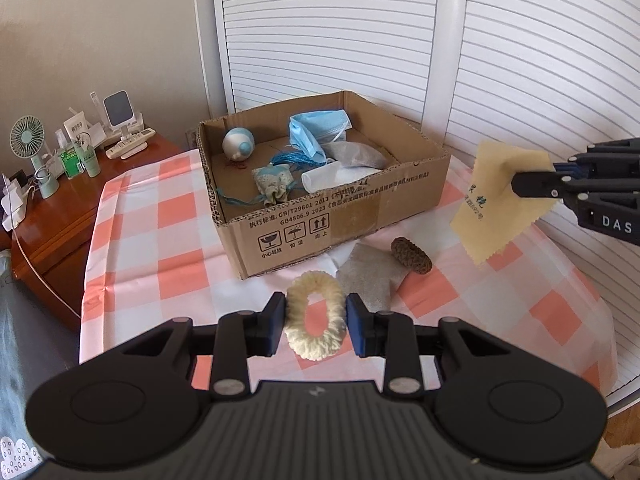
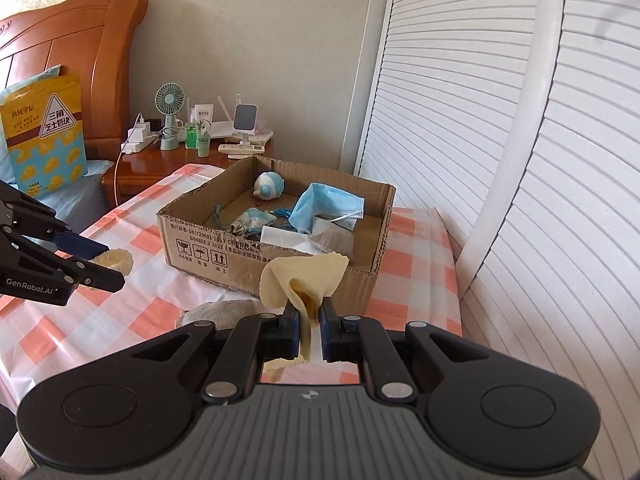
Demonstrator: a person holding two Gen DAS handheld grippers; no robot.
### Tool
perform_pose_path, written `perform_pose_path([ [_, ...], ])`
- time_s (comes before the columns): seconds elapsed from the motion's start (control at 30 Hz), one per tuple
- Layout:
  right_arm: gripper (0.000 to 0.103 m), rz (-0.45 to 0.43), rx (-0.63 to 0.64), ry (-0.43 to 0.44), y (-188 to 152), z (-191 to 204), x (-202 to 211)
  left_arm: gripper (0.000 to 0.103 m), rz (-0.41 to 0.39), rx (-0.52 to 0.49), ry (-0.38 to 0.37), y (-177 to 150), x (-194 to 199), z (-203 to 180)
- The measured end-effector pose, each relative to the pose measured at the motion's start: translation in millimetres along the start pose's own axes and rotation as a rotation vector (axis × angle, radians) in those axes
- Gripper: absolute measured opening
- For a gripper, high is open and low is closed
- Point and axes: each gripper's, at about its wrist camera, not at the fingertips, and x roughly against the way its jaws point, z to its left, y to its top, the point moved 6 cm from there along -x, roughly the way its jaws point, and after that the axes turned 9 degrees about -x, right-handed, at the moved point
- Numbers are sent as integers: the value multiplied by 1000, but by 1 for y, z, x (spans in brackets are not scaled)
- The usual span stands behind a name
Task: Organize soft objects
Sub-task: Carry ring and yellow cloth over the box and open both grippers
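Over the checked tablecloth [image 1: 160,240], your left gripper [image 1: 316,322] clasps the cream scrunchie [image 1: 316,320]; your right gripper [image 2: 310,316] pinches the yellow cloth [image 2: 304,276].

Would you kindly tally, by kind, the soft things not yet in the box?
Scrunchies: 2 (cream scrunchie, brown scrunchie)
Cloths: 1 (yellow cloth)
Pouches: 1 (grey pouch)
Total: 4
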Motion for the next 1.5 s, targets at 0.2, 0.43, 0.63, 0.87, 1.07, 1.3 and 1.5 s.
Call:
perform_pose_path([
  [0.2, 12, -33, -10, 2, 28, -9, -5, 31, -15, -18, -5, 12, 3, 3],
  [0.43, 12, -65, -22, 4, 46, -13, -11, 31, -43, -66, 43, 54, -11, 22],
  [0.63, 12, -55, -35, 5, 50, -16, -23, 31, -61, -67, 64, 90, -39, 37],
  [0.87, 12, -53, -30, 8, 57, -13, -32, 81, -55, -39, 81, 100, -67, 45],
  [1.07, 12, -53, -19, 24, 65, -6, -40, 91, -85, -17, 89, 94, -60, 47],
  [1.3, 12, -28, -32, 84, 82, 3, -61, 98, -106, 24, 72, 74, -29, 44],
  [1.5, 12, 0, -46, 149, 112, 24, -99, 100, -110, 41, 130, 53, -11, 40],
])
